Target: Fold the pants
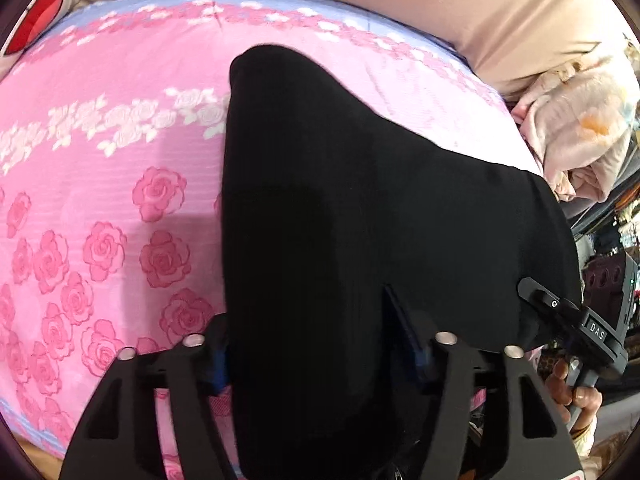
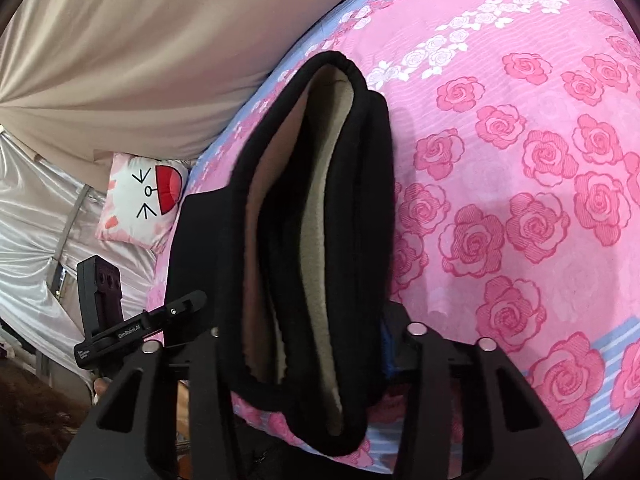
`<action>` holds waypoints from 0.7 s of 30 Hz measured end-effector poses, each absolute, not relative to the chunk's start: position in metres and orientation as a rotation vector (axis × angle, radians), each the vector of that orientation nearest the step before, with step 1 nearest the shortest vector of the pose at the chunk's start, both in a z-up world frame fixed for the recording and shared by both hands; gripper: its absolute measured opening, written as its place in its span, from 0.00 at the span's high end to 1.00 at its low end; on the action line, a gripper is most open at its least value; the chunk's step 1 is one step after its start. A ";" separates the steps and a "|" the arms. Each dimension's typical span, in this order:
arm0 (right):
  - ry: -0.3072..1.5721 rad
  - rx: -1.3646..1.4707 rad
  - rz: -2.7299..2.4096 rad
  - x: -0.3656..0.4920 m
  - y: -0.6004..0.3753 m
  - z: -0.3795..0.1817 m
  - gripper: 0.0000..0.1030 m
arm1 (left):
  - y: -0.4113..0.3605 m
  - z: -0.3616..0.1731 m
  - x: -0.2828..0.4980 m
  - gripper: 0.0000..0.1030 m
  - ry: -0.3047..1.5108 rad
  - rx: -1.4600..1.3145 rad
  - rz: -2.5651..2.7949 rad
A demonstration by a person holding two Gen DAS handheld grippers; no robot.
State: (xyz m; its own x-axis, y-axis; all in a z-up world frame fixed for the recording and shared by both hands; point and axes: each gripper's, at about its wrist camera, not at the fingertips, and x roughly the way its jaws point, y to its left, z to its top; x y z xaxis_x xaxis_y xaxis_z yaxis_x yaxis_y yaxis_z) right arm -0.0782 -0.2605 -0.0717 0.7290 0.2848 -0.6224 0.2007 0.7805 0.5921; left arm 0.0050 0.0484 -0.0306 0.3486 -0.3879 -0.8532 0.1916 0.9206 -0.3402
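Black pants (image 1: 340, 208) fill space between our left gripper (image 1: 320, 344) fingers. Jaws about half open, pressed on thick bundle, so we hold it. Pants sit on pink rose bedsheet (image 1: 100, 200), far end flat, near end lifted.

Our right gripper (image 2: 304, 332) pinches waistband end, jaws part open around thick layers. Tan lining shows inside. We hold both ends so layers stay stacked and don't flop open. Cat pillow (image 2: 144, 196) sits well apart, beside bed.
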 end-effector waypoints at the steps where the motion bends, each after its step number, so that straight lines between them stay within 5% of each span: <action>1: 0.766 0.692 0.051 -0.079 -0.260 -0.071 0.63 | 0.048 -0.028 0.004 0.49 1.153 -0.192 -0.381; 13: 0.678 0.633 0.151 -0.102 -0.244 -0.006 0.68 | 0.070 0.031 -0.012 0.59 1.116 -0.334 -0.561; 21: 0.474 0.458 0.231 -0.100 -0.226 0.085 0.68 | 0.074 0.123 -0.021 0.60 0.867 -0.246 -0.622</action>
State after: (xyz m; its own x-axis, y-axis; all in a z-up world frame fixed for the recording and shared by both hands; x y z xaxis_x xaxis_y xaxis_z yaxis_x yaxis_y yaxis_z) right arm -0.0997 -0.2257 0.0853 0.8664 0.3167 -0.3860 -0.1083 0.8739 0.4739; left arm -0.0209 0.0737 0.1230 0.4856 -0.6013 -0.6345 0.4089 0.7978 -0.4431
